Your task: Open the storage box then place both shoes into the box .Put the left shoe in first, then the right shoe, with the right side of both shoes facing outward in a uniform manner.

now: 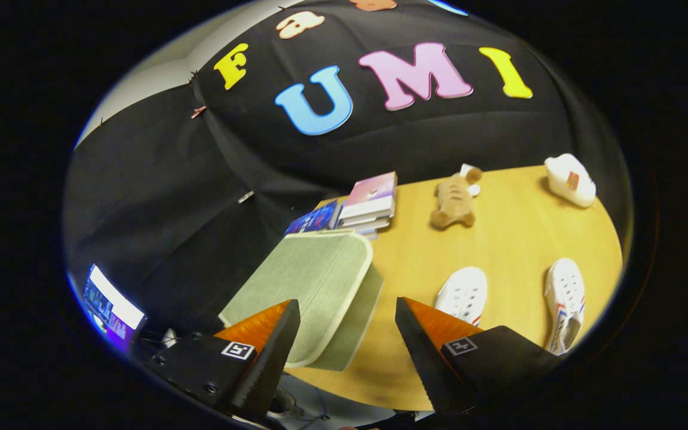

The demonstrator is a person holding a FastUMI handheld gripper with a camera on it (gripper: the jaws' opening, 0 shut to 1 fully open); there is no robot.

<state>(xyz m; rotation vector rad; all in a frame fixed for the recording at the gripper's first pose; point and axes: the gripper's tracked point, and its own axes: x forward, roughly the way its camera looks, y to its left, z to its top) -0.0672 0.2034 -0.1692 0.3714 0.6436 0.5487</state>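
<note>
Gripper [347, 325] jaws spread wide, holding nothing, green storage box [308, 286] lid closed just ahead between them, two white shoes [463, 294] [565, 298] beyond on tabletop [511, 239]

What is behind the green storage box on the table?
Behind the storage box lies a stack of books; its lower part is covered by the box. The open gripper holds nothing.

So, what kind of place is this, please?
Probably a recording booth, not a home: black cloth wall behind a wooden table set with a green storage box, two white shoes and a toy. The open fingers hold nothing.
</note>
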